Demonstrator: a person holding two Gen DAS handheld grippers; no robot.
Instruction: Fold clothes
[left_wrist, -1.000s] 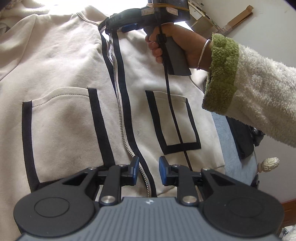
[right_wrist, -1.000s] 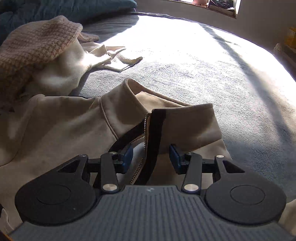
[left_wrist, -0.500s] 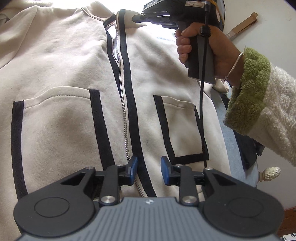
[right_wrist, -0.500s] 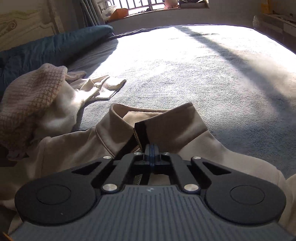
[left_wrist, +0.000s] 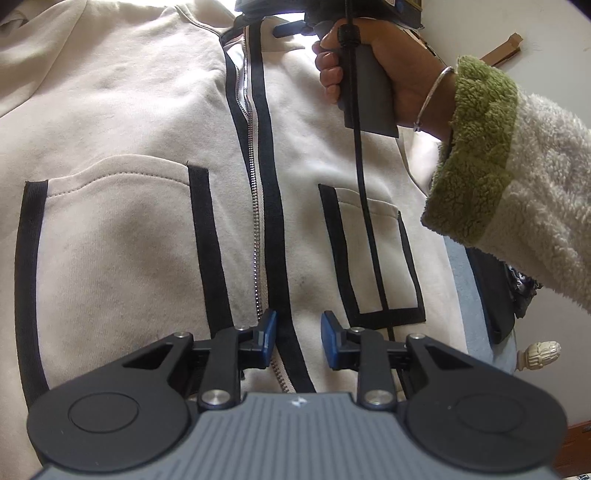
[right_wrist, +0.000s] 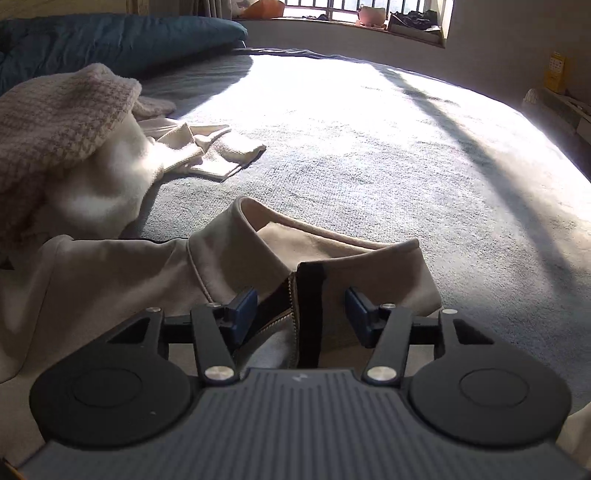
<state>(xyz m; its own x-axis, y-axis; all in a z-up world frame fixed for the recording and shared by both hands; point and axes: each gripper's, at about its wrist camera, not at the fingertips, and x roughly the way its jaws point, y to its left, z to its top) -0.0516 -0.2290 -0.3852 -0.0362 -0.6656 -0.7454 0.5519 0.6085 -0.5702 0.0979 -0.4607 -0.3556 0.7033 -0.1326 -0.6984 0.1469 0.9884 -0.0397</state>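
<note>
A cream zip jacket (left_wrist: 129, 229) with black trim lies front up on the bed, its zipper (left_wrist: 255, 221) closed. My left gripper (left_wrist: 298, 330) hovers low over the hem end. It is open, and the black placket strip runs between its blue pads without being pinched. At the neck end, my right gripper (right_wrist: 301, 314) is over the collar (right_wrist: 332, 251). Its jaws are opening, with the zipper top between them and the pads off the cloth. In the left wrist view a hand (left_wrist: 388, 62) in a fleece sleeve holds that gripper's handle.
A pile of knit and white clothes (right_wrist: 62, 122) lies left of the collar, with a dark blue duvet (right_wrist: 110, 40) behind it. The grey-blue bed cover (right_wrist: 369, 147) stretches toward a windowsill (right_wrist: 369, 22). A dark bag (left_wrist: 491, 295) and a bedpost knob (left_wrist: 539, 354) are at the bed's right edge.
The right gripper was open a second ago, shut at the collar's zipper top, and now stands open again with the collar released. The left gripper has sunk slightly toward the hem.
</note>
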